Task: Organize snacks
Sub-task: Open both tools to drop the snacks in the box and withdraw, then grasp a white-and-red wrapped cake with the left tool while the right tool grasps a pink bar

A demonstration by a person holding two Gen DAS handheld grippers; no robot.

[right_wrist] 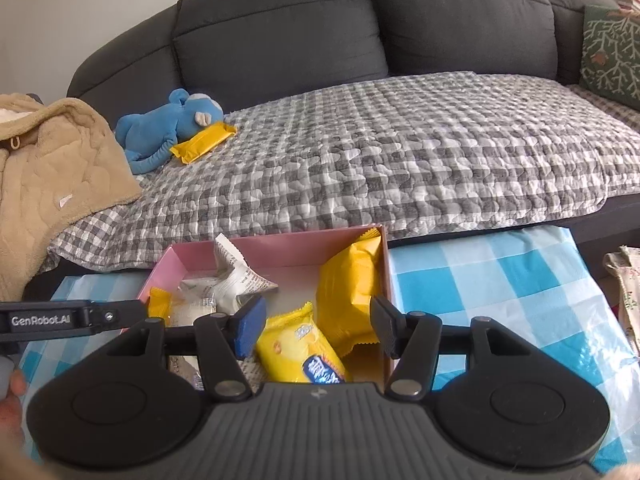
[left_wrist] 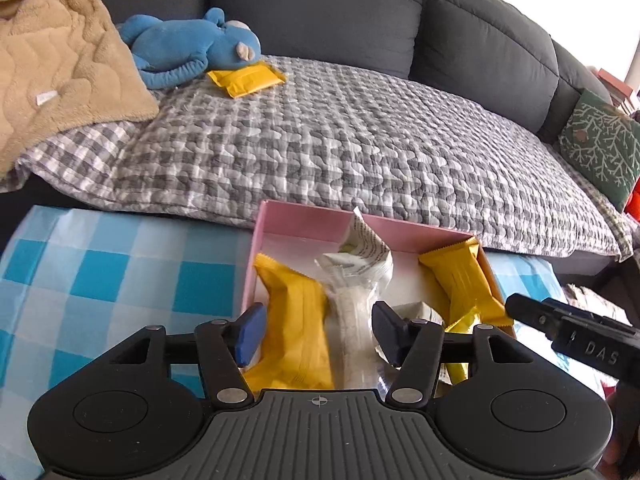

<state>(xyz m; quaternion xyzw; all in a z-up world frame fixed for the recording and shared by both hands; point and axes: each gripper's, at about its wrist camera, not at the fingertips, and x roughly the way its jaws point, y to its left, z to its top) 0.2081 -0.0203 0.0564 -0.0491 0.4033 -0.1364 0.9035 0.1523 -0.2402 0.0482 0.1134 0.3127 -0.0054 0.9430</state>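
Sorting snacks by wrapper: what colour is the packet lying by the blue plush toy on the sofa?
Yellow packet, clearest in the right wrist view.

The near end of the pink box (left_wrist: 276,224) and the lower halves of its yellow snack packets (left_wrist: 296,320) vanish behind the left gripper (left_wrist: 318,334) body in the left wrist view, and the print on the white wrapper (left_wrist: 362,248) is too small to read. The beige blanket (left_wrist: 52,68) and green cushion (left_wrist: 600,148) are cut off by the frame edges. In the right wrist view a blurred hand (right_wrist: 10,396) shows only partly at the left edge.
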